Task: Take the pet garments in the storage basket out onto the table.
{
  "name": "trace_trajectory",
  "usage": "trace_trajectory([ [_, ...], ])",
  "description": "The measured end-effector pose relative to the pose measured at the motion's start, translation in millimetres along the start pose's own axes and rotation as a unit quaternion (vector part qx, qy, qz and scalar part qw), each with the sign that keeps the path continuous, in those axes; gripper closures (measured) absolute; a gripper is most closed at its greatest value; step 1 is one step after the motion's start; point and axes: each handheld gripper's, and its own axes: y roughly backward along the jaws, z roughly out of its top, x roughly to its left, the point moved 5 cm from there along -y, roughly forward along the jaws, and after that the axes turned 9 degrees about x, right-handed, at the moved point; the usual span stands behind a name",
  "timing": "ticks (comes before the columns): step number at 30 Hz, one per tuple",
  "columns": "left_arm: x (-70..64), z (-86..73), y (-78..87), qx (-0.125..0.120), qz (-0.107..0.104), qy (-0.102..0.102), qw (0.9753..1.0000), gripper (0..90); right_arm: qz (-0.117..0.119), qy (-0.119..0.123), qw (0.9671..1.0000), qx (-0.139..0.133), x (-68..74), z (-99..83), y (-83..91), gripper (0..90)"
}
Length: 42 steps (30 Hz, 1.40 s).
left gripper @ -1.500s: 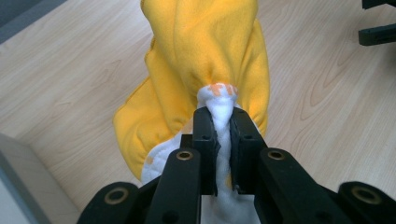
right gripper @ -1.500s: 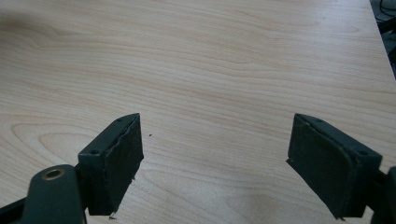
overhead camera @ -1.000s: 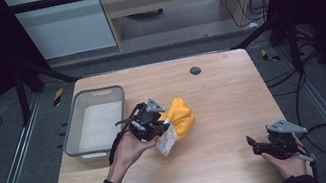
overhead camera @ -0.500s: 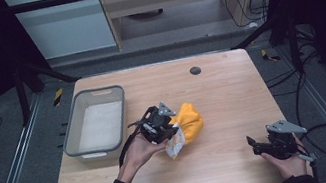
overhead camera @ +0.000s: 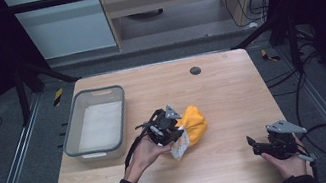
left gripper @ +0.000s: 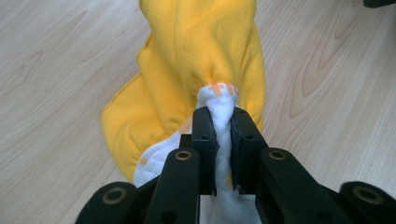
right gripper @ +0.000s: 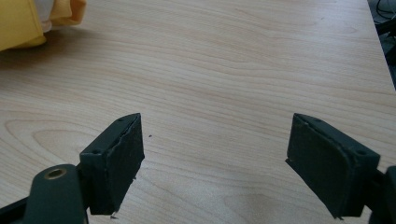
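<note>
Left claw [left gripper: 219, 126] pinches yellow cloth [left gripper: 201, 56] above table [left gripper: 56, 70].

Dim, dark surroundings; soft shadows

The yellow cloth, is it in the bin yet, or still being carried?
Not in yet. Done: the left gripper has pinched the yellow cloth by its white lining. In hand: the cloth bunched on the table. Left: probably moving it into the grey bin. The right gripper waits open.
</note>
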Motion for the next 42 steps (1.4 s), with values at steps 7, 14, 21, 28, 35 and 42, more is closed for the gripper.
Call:
trace_trajectory([
  [7, -4.1, -0.5, -9.2, 0.008, -0.005, -0.006, 0.9999, 80.2, 0.001, 0.0, 1.0, 0.0, 0.4, -0.2, -0.2, 18.4],
  [14, -4.8, -5.8, -18.0, 0.014, -0.011, -0.006, 0.9998, 76.4, 0.003, -0.003, 1.0, 0.002, 0.4, -0.6, -0.1, 18.4],
  [21, -7.7, -9.0, -23.9, 0.021, -0.016, -0.01, 0.9996, 71.0, 0.002, -0.002, 1.0, 0.003, 0.3, -0.8, -0.5, 18.4],
  [28, -8.5, -11.9, -27.0, 0.02, -0.011, -0.008, 0.9997, 62.5, 0.002, -0.001, 1.0, 0.004, 0.3, -1.2, -0.9, 18.3],
  [35, -7.3, -13.1, -26.9, 0.015, -0.005, -0.002, 0.9999, 48.4, 0.001, 0.0, 1.0, 0.003, -0.2, -1.4, -1.3, 17.8],
  [42, -8.7, -14.3, -17.3, -0.008, -0.011, 0.001, 0.9999, 29.7, 0.002, -0.002, 1.0, 0.002, -0.4, -1.5, -1.0, 17.3],
])
